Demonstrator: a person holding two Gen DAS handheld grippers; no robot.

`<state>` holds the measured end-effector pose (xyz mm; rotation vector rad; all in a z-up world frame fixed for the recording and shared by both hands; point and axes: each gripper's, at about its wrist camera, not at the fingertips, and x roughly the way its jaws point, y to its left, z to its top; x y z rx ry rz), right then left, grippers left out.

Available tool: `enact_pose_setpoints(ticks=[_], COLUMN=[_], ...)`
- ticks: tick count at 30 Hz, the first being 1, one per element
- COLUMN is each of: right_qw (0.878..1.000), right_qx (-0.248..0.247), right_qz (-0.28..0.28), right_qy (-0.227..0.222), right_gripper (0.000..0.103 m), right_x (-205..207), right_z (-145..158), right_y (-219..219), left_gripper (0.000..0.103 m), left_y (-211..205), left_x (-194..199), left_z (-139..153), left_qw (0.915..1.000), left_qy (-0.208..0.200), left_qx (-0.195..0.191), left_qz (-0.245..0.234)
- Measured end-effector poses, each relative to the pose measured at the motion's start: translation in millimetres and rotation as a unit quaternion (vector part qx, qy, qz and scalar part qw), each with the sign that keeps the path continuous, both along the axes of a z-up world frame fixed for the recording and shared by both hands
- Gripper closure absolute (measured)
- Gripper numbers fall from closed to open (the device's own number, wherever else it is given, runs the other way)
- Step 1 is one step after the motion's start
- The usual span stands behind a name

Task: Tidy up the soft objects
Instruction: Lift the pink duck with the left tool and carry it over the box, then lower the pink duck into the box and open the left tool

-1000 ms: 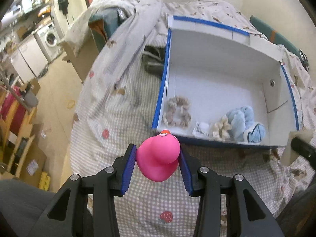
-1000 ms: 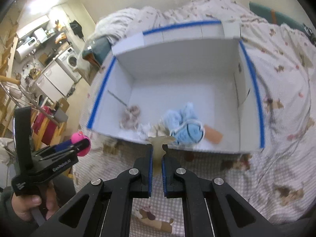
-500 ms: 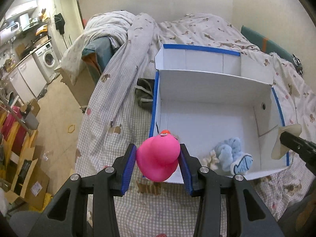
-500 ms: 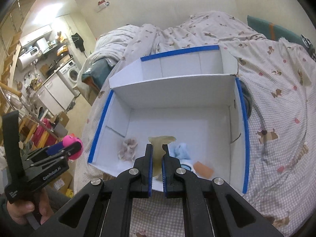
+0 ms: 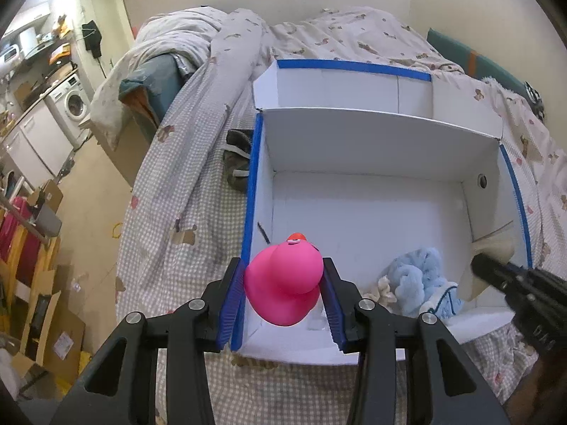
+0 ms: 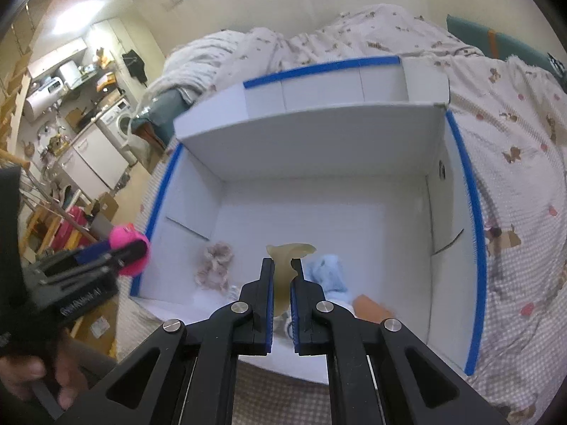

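Note:
My left gripper (image 5: 283, 276) is shut on a pink rubber duck (image 5: 285, 281) and holds it over the near left corner of a white box with blue-taped edges (image 5: 252, 177). My right gripper (image 6: 282, 269) is shut on a flat beige soft piece (image 6: 287, 258) and hovers over the box's near edge (image 6: 475, 233). A blue fluffy soft toy (image 5: 420, 279), a small cream flower-shaped piece (image 5: 384, 288) and a beige scrunchie (image 6: 214, 265) lie inside the box. The left gripper with the duck also shows in the right wrist view (image 6: 129, 249).
The box stands on a bed with a checked sheet (image 5: 170, 212) and a crumpled duvet (image 5: 219, 46). A dark cloth item (image 5: 237, 163) lies left of the box. The floor, cardboard boxes (image 5: 53, 322) and a washing machine (image 5: 74, 109) are at the left.
Both grippers have moved forward and up over the box with their objects still held. The duck has come from in front of the box to above its near left corner.

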<state>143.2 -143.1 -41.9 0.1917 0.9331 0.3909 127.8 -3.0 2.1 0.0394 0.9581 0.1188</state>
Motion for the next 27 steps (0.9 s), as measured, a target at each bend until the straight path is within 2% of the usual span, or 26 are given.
enact_pose_setpoints(ticks=[8, 15, 17, 22, 27], right_qw=[1.000, 0.999, 0.999, 0.998, 0.998], right_qx=[-0.016, -0.020, -0.022, -0.036, -0.036], right_qz=[0.008, 0.012, 0.016, 0.027, 0.025], right_qy=[0.021, 0.031, 0.034, 0.042, 0.049], right_gripper=[0.093, 0.093, 0.093, 0.093, 0.093], right_x=[8.1, 9.2, 9.6, 10.0, 9.6], right_z=[-20.4, -27.8, -29.4, -35.7, -38.8], right_y=[6.1, 6.5, 10.2, 18.9, 18.6], left_gripper=[0.064, 0.064, 0.064, 0.064, 0.064], left_y=[-13.3, -18.2, -20.0, -15.9, -18.1], left_x=[25.5, 25.4, 25.2, 27.9, 25.6], left_z=[-16.6, -51.6, -53.6, -52.0, -51.4], left_qw=[0.9997, 0.9989, 0.9990, 0.9993, 0.9990], left_qy=[0.002, 0.029, 0.023, 0.019, 0.014], left_qx=[-0.009, -0.013, 0.003, -0.017, -0.022], left_qz=[-0.022, -0.035, -0.037, -0.026, -0.037])
